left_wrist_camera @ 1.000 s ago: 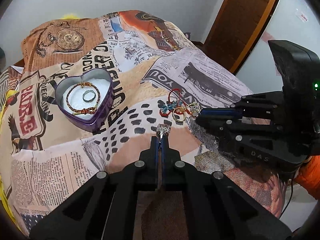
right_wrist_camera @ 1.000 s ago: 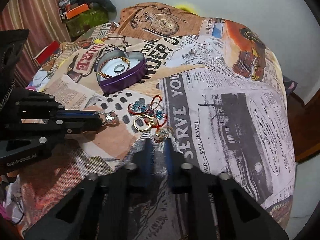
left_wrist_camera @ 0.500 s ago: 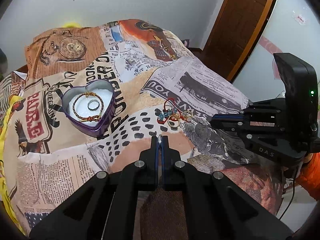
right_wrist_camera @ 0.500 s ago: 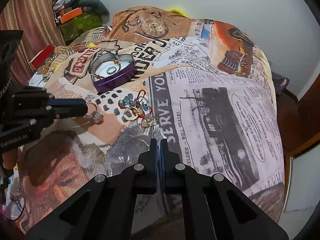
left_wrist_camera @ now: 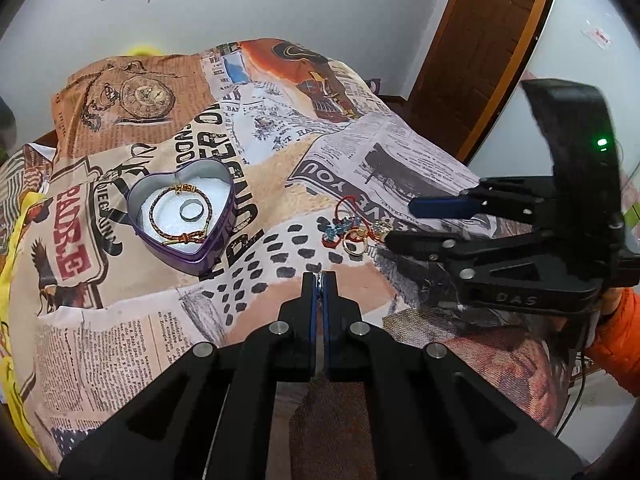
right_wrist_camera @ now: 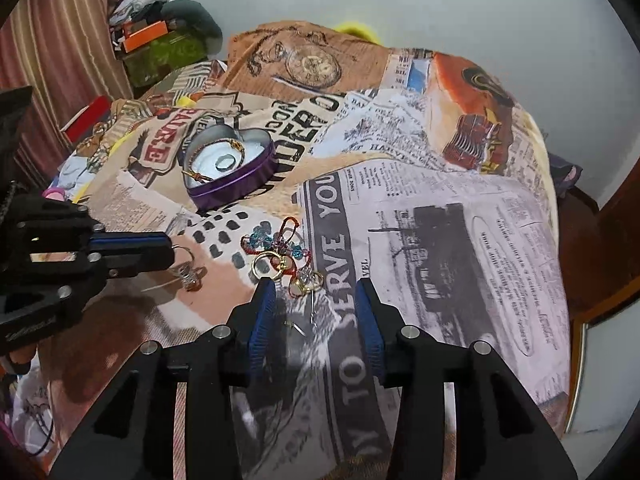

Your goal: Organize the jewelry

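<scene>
On the newspaper-print bedspread (left_wrist_camera: 400,152), the heart-shaped tin (left_wrist_camera: 188,216) holding a bracelet (left_wrist_camera: 176,216) and ring (left_wrist_camera: 191,211) lies well apart from the jewelry pile (right_wrist_camera: 286,258), which sits just ahead of the right gripper (right_wrist_camera: 316,292)'s empty, opening jaws, while only the right view shows the jewelled ring (right_wrist_camera: 188,270) pinched in the closed left gripper (left_wrist_camera: 319,278).

A purple heart-shaped tin (left_wrist_camera: 188,216) holds a braided bracelet (left_wrist_camera: 176,216) and ring (left_wrist_camera: 191,211); tangled loose jewelry (right_wrist_camera: 286,258) lies mid-bedspread (right_wrist_camera: 440,220).
</scene>
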The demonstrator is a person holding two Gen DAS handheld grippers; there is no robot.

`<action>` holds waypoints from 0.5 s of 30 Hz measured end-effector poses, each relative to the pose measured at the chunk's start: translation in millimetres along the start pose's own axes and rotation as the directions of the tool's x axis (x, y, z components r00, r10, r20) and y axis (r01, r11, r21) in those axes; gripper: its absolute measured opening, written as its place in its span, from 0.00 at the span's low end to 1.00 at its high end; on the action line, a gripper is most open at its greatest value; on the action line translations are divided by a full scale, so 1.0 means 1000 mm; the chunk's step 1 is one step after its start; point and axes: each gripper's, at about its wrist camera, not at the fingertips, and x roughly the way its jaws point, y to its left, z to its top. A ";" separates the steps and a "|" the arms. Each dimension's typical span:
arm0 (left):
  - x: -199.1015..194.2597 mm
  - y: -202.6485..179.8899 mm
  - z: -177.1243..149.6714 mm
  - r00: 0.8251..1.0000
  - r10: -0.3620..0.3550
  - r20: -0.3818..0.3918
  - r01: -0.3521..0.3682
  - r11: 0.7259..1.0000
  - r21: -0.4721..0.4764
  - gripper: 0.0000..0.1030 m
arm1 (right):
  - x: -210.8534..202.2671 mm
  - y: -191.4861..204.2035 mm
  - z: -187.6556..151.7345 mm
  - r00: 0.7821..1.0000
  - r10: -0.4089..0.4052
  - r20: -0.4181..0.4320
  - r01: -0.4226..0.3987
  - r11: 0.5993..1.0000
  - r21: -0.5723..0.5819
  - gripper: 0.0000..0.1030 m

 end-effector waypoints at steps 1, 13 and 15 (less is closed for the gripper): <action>0.001 0.002 0.000 1.000 0.001 -0.001 -0.001 1.000 -0.003 0.01 | 0.004 0.000 0.001 1.000 0.006 -0.009 -0.006 1.000 0.001 0.37; 0.015 0.019 -0.005 1.000 0.007 -0.025 -0.008 0.999 -0.046 0.01 | 0.009 0.009 0.021 1.000 0.023 0.010 -0.023 0.999 -0.032 0.36; 0.014 0.019 -0.004 1.000 0.008 -0.020 -0.009 0.999 -0.046 0.00 | 0.016 0.009 0.026 1.000 0.021 -0.001 -0.021 0.999 -0.031 0.30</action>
